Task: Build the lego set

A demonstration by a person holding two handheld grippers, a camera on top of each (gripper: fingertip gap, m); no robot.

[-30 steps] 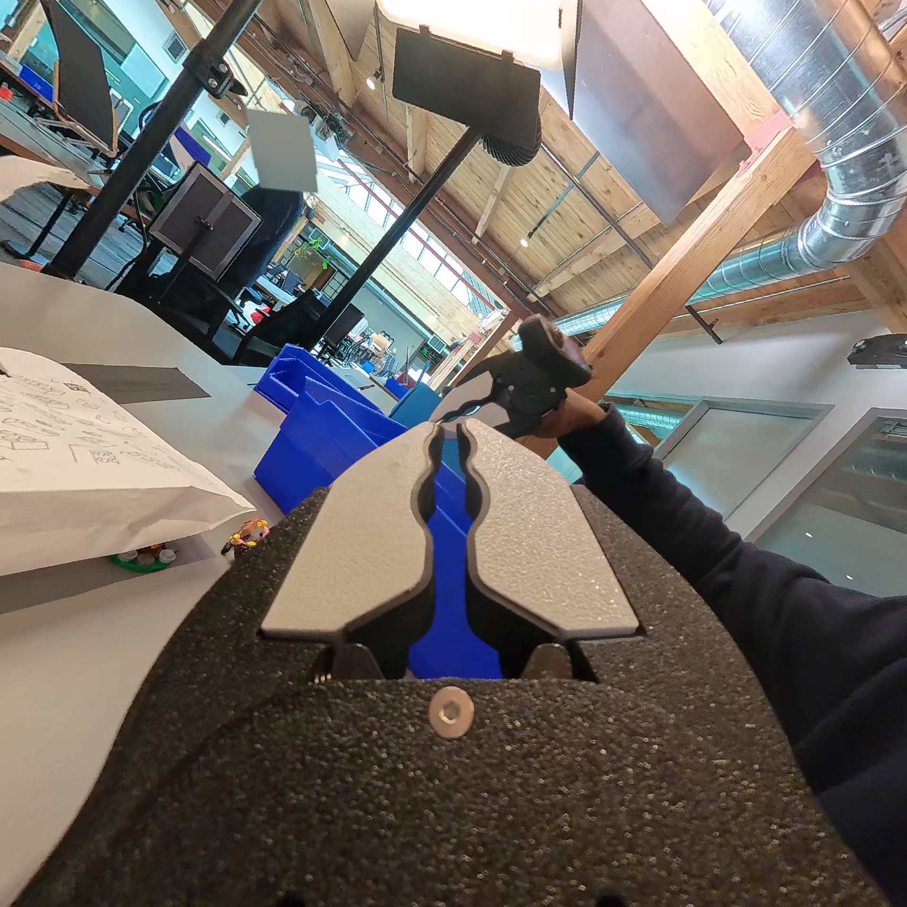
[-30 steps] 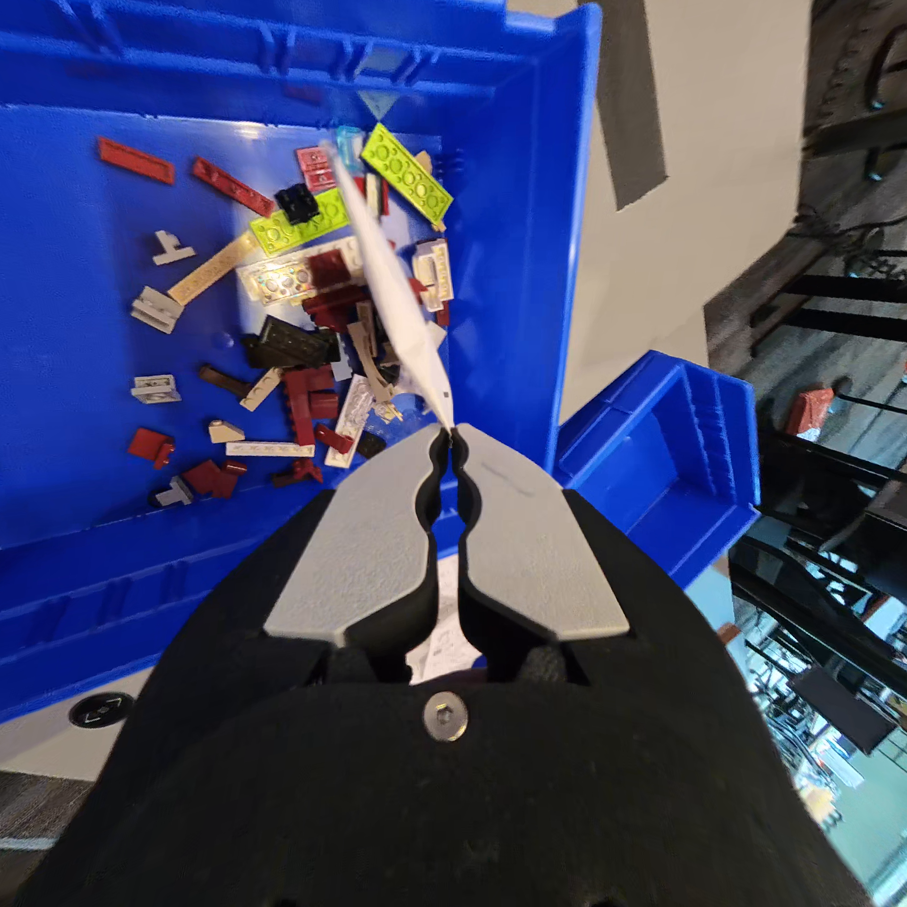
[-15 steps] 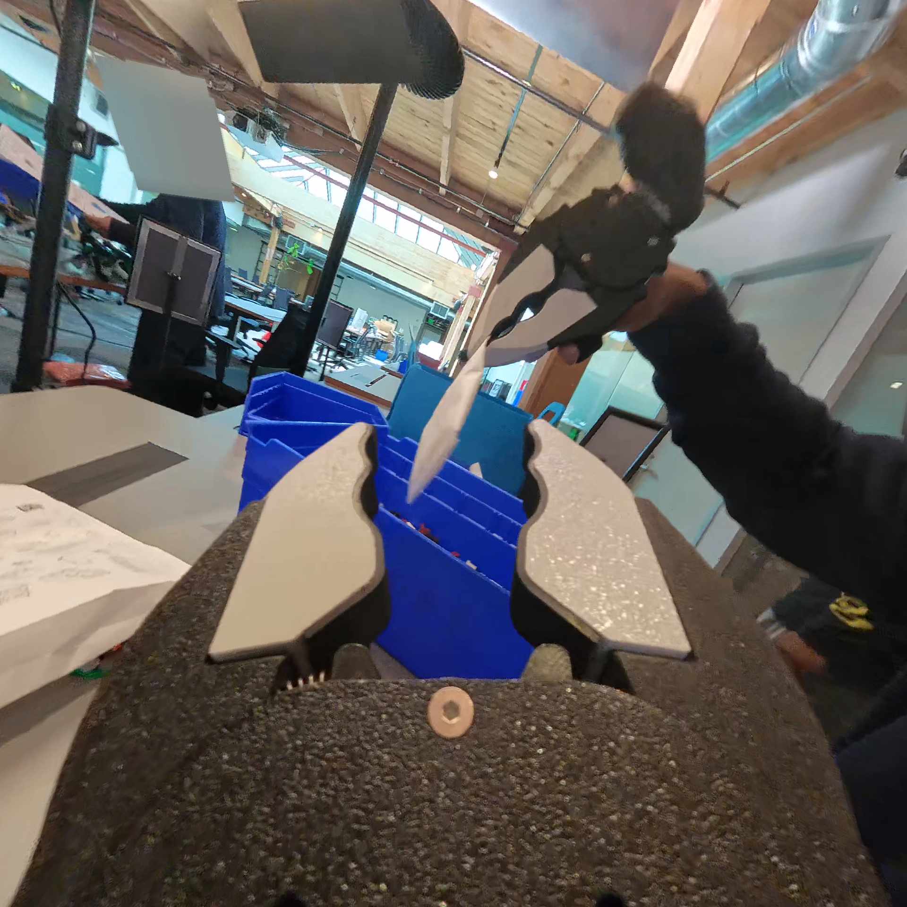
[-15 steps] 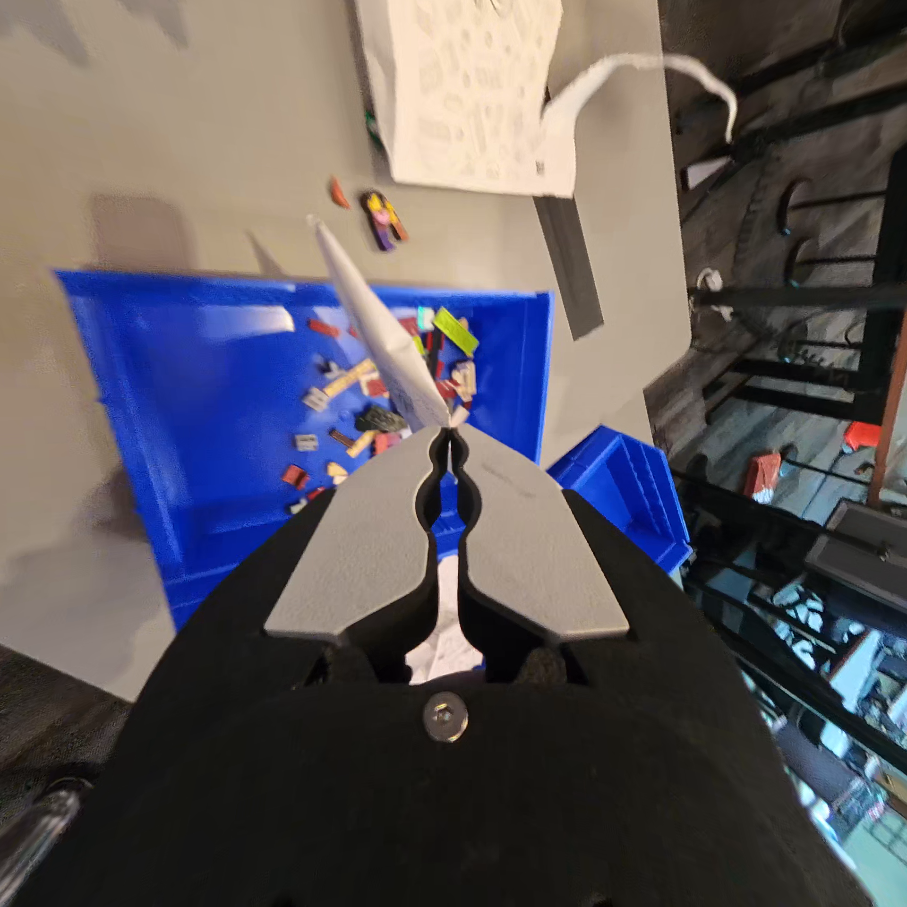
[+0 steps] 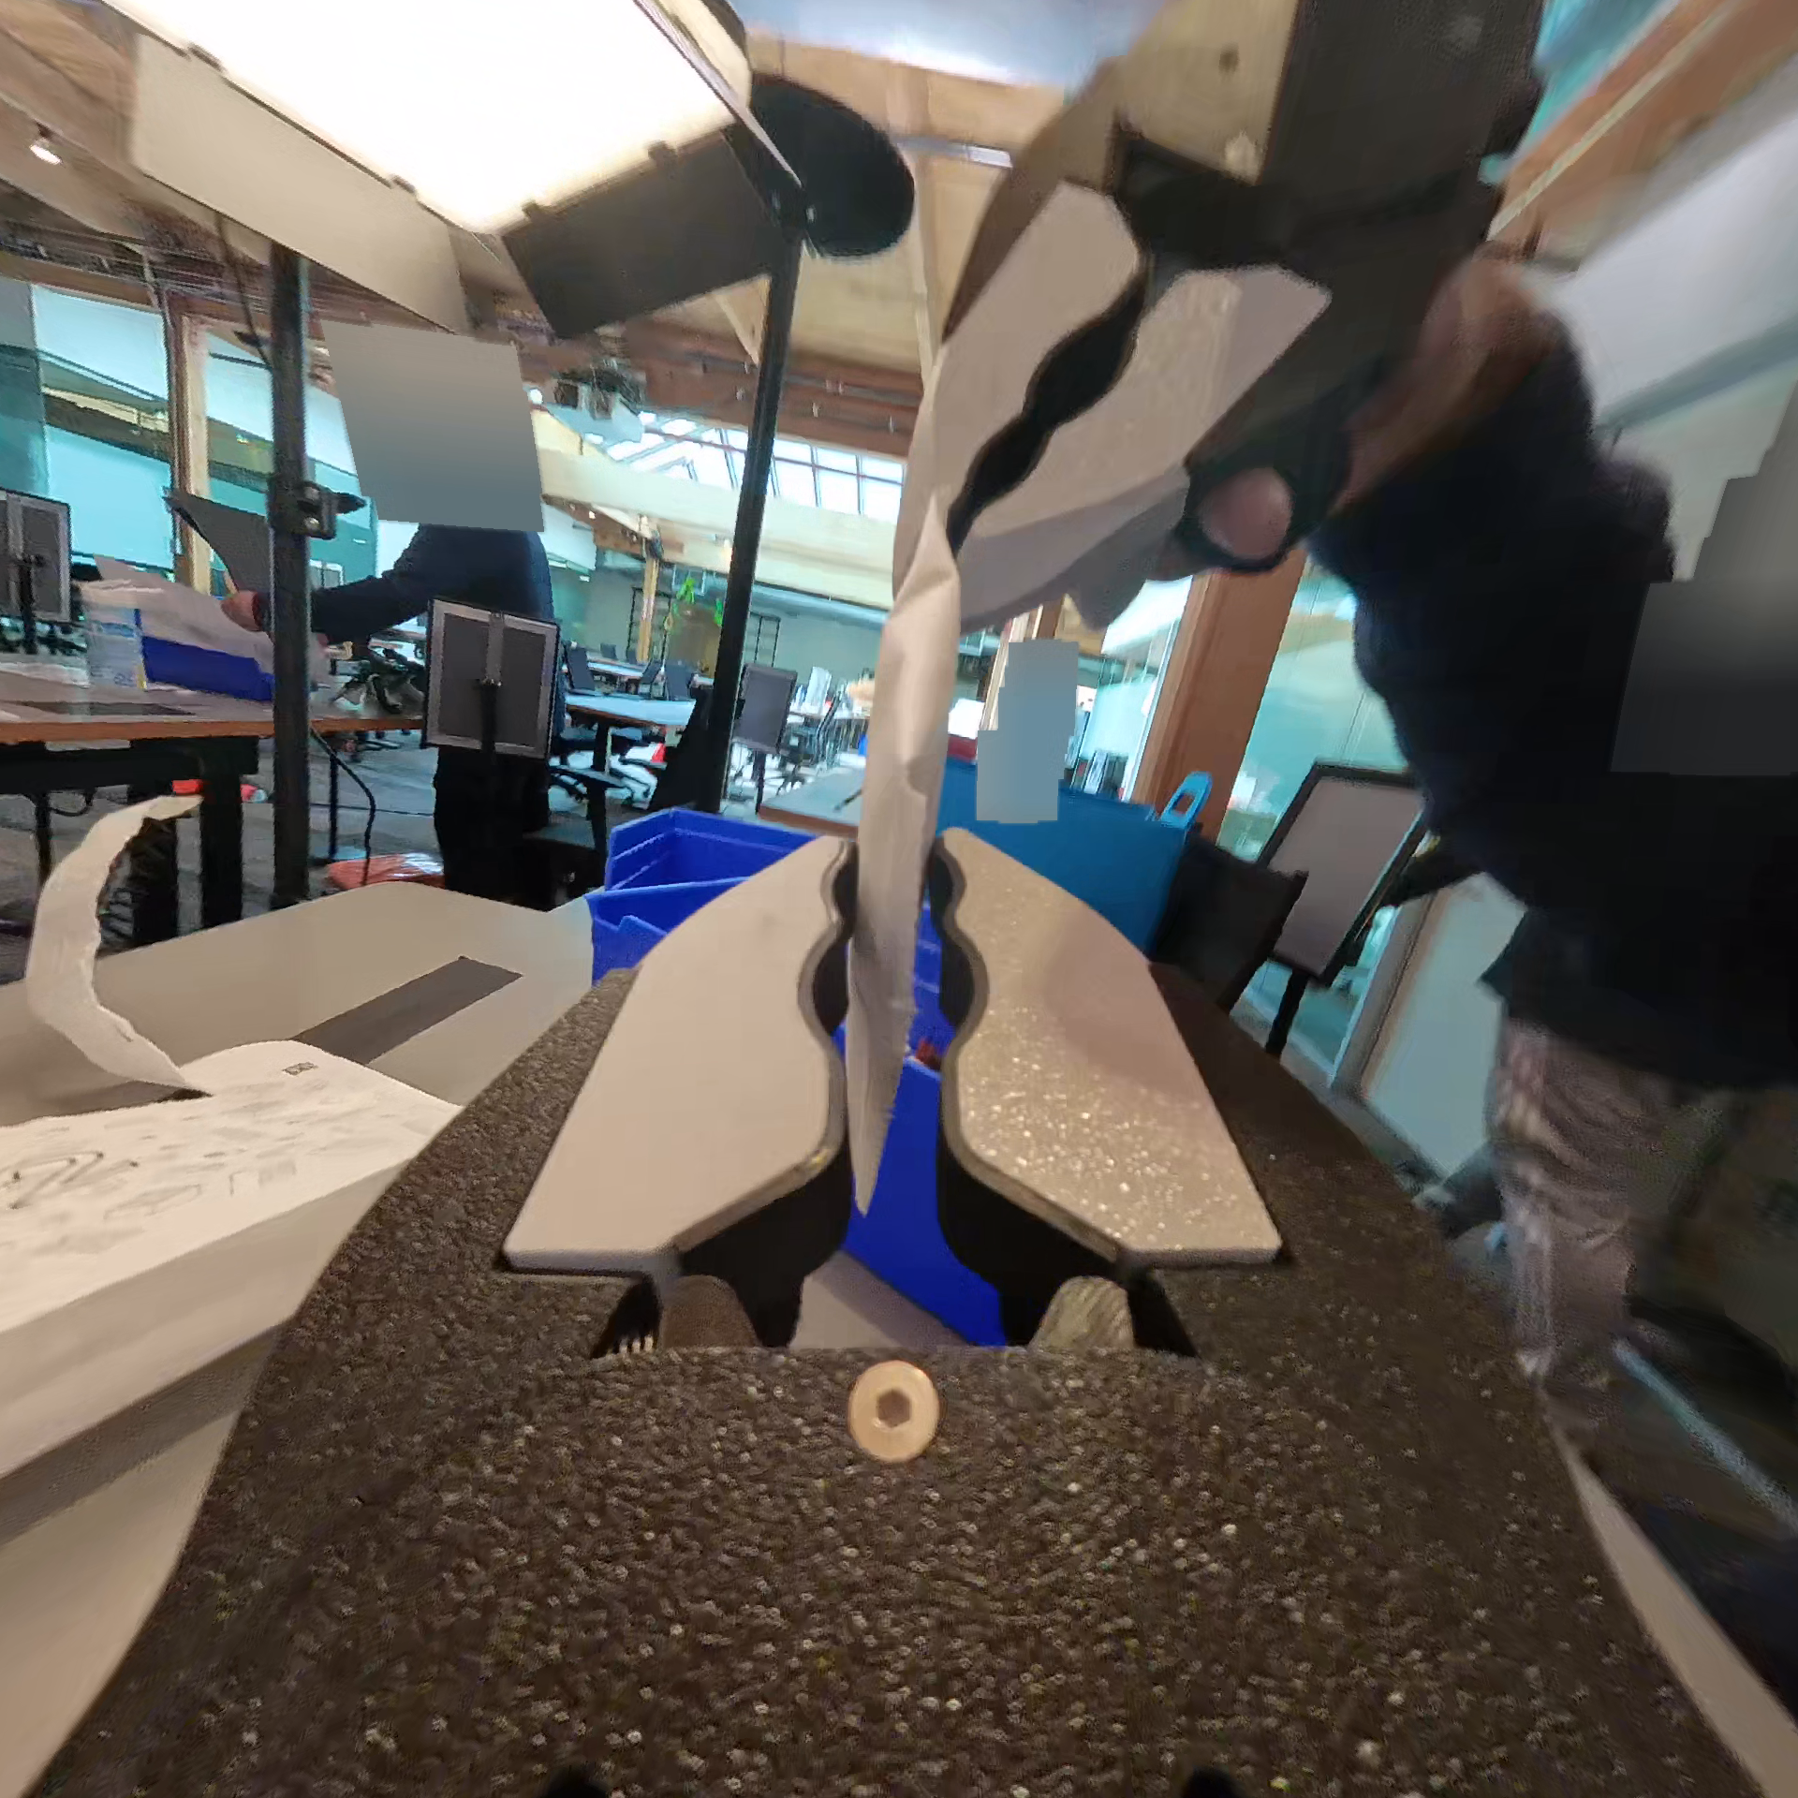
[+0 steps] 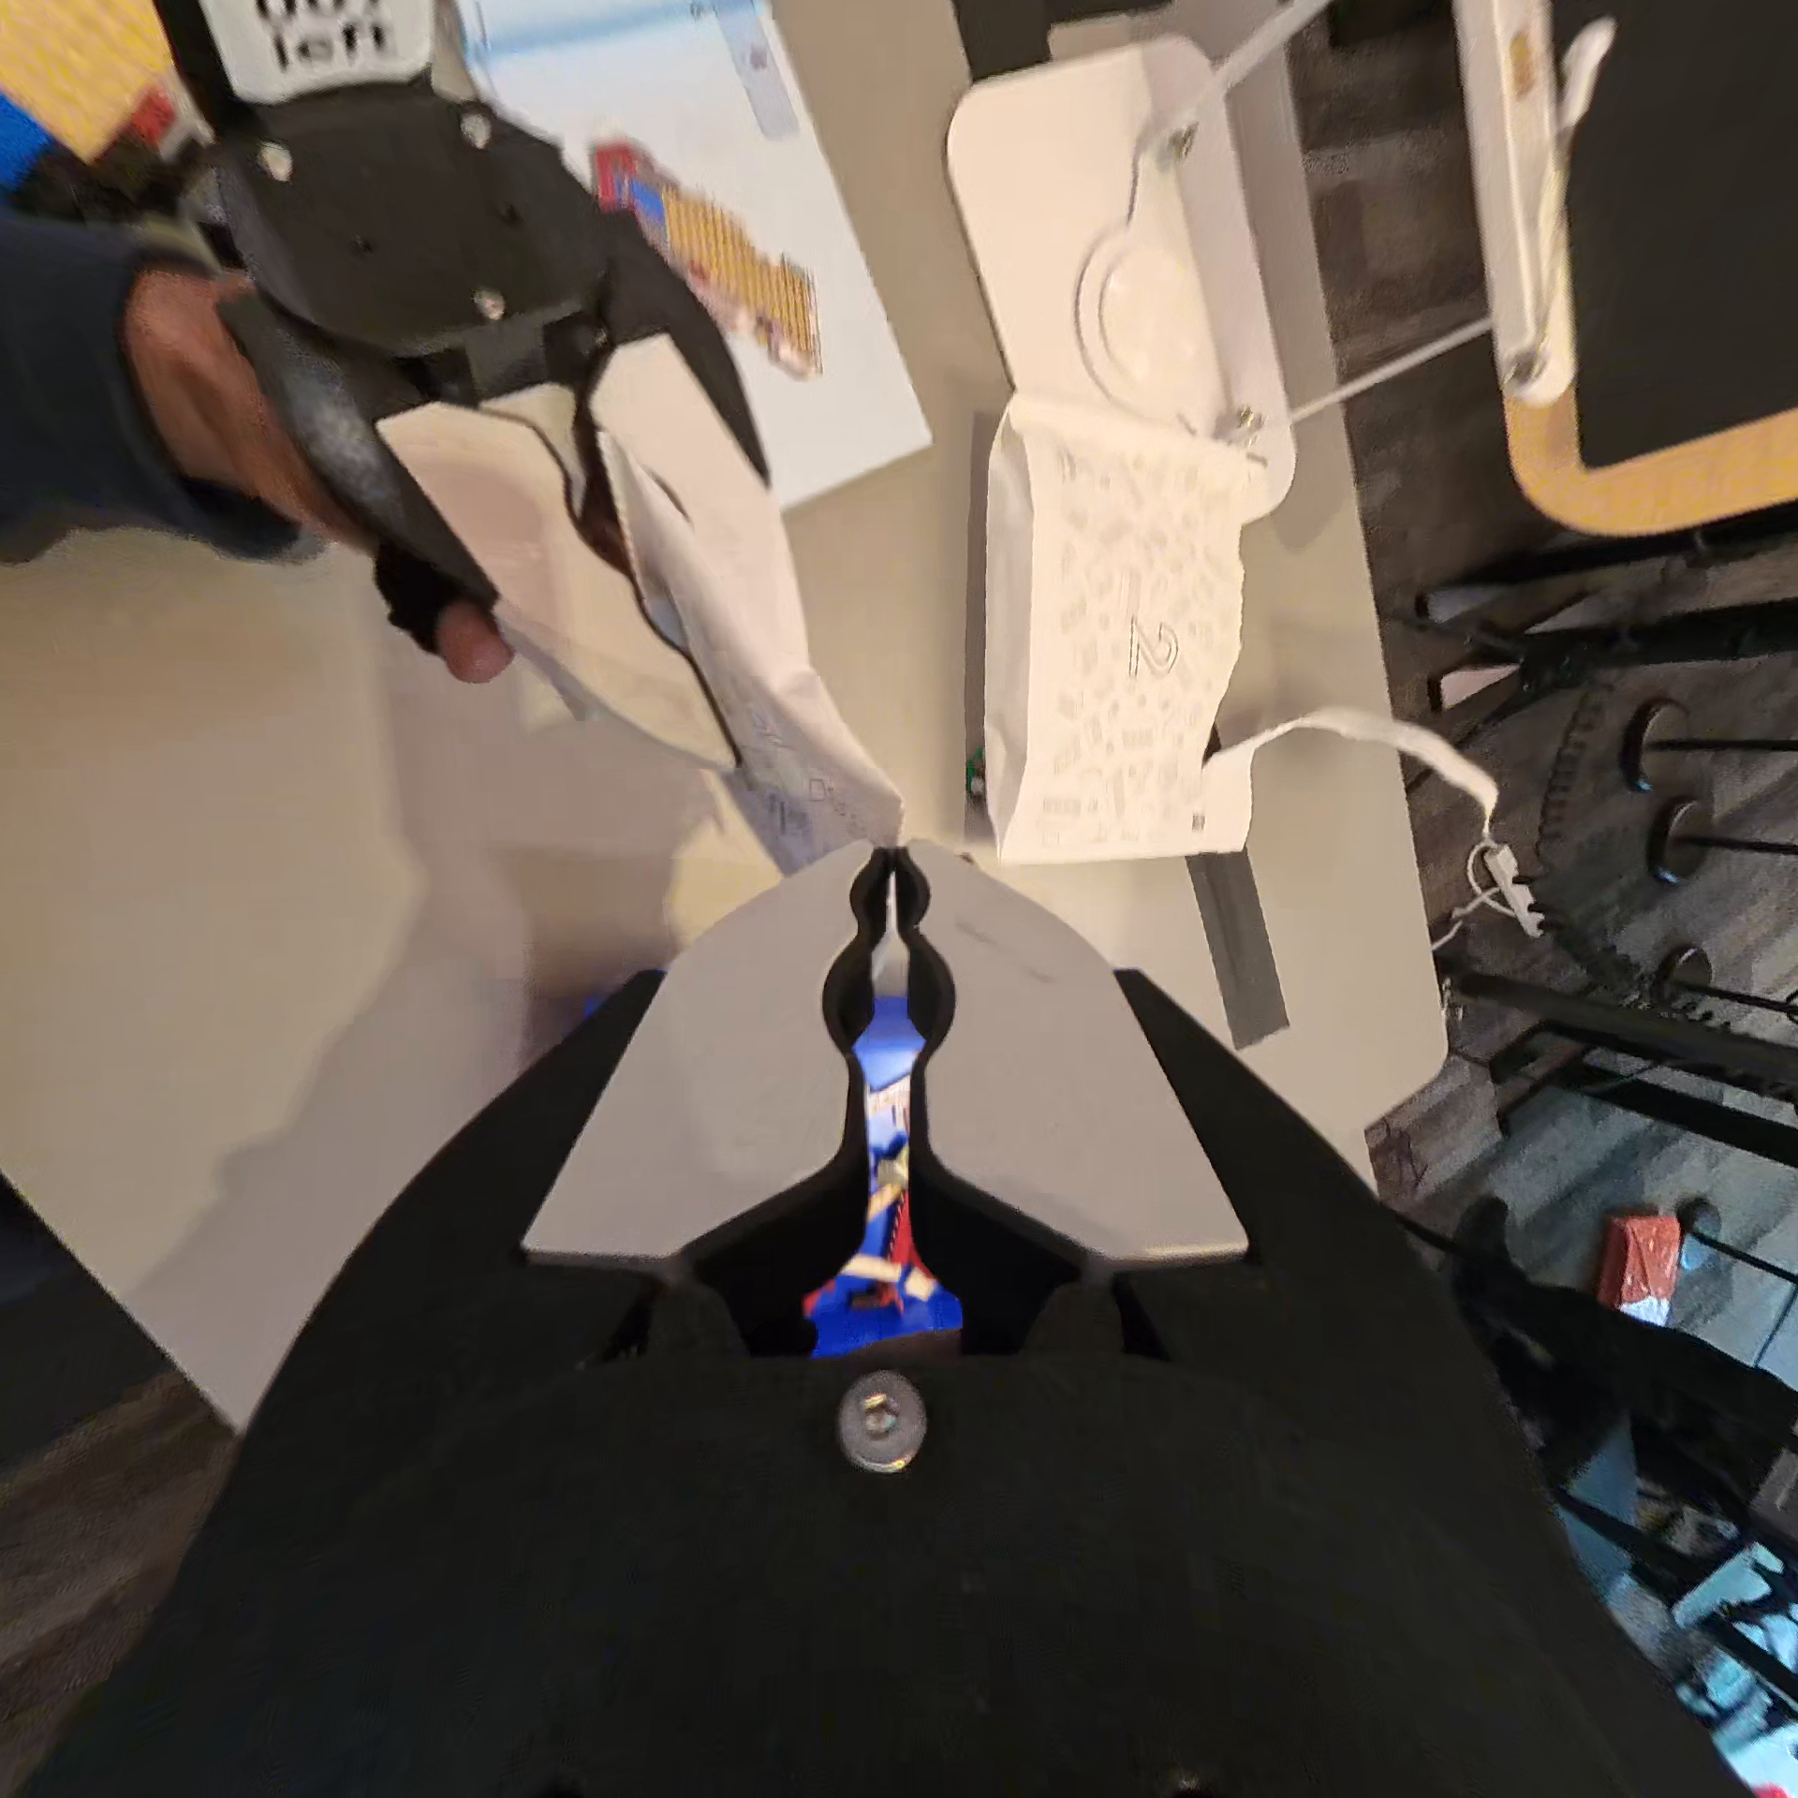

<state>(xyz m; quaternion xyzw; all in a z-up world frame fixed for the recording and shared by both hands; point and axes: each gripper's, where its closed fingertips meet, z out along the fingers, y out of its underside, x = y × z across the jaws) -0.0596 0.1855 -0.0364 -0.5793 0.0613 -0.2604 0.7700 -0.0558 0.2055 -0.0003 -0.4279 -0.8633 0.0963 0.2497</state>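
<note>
My right gripper (image 6: pixel 890 856) is shut on the corner of a white printed paper bag (image 6: pixel 769 701) and holds it up in the air. In the left wrist view the bag (image 5: pixel 900 739) hangs down from the right gripper (image 5: pixel 949 530) into my left gripper (image 5: pixel 890 856). Both left fingertips press on the bag's lower part. The right wrist view shows the left gripper (image 6: pixel 725 749), held by a hand in a dark sleeve, closed along the bag's far end. The bag is stretched between the two grippers above the grey table (image 6: pixel 292 876).
A second white printed bag (image 6: pixel 1109 642) lies on the table by a white tray (image 6: pixel 1119 214), with a torn paper strip (image 5: pixel 68 934). Blue bins (image 5: pixel 701 866) stand beyond my left fingers. A booklet (image 6: pixel 739 233) lies at the back. A lamp panel (image 5: pixel 438 107) hangs overhead. Tip to tip, the grippers are about 5 cm apart.
My right gripper carried the bag up from over the blue bin of bricks to my left gripper. The left jaws opened wide, then closed on the bag's lower part.
</note>
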